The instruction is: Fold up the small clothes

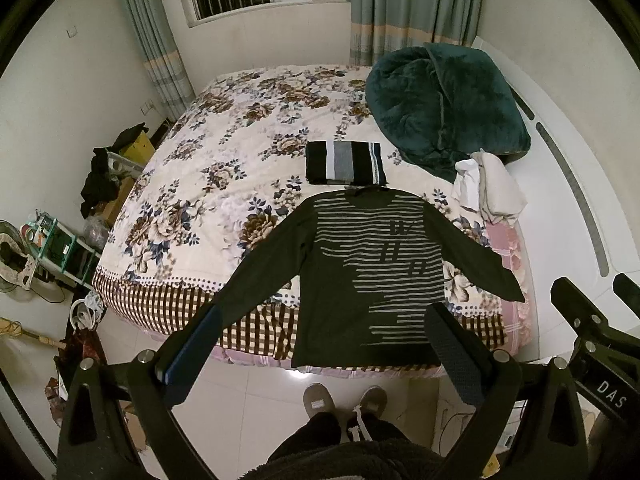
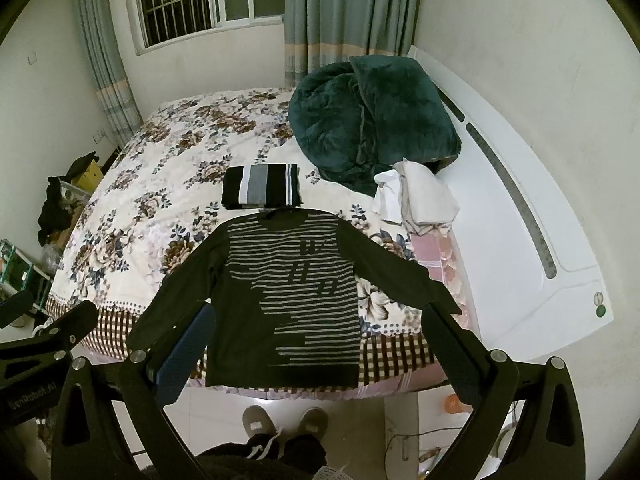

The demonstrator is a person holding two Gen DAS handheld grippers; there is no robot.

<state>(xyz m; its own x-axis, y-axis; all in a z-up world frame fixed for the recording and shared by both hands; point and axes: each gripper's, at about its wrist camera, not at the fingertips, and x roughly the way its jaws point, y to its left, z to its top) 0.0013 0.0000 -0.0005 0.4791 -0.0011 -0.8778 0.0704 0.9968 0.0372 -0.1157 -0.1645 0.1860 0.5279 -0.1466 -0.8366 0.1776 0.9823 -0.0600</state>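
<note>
Bed, covered by a cream quilt with brown and blue flowers and a brown check border.

Dark long-sleeved sweater with pale grey stripes across the chest: spread flat, face up, at the near edge of the bed, both sleeves angled outward, hem lying along that edge, collar toward the middle of the bed.

Folded knit garment in black, grey and white bands: a neat rectangle just beyond the sweater's collar, near the bed's middle.

Heap of white and beige cloth: near the headboard-side edge, beside the sweater's shoulder.

Rumpled dark teal plush blanket: piled at the far corner by the headboard.

Left tongs: spread wide, holding nothing, raised above the sweater's hem.

Right tongs: likewise spread wide and unladen, raised over the same edge.

Person's grey slippers: on the pale tiled floor at the near edge.
</note>
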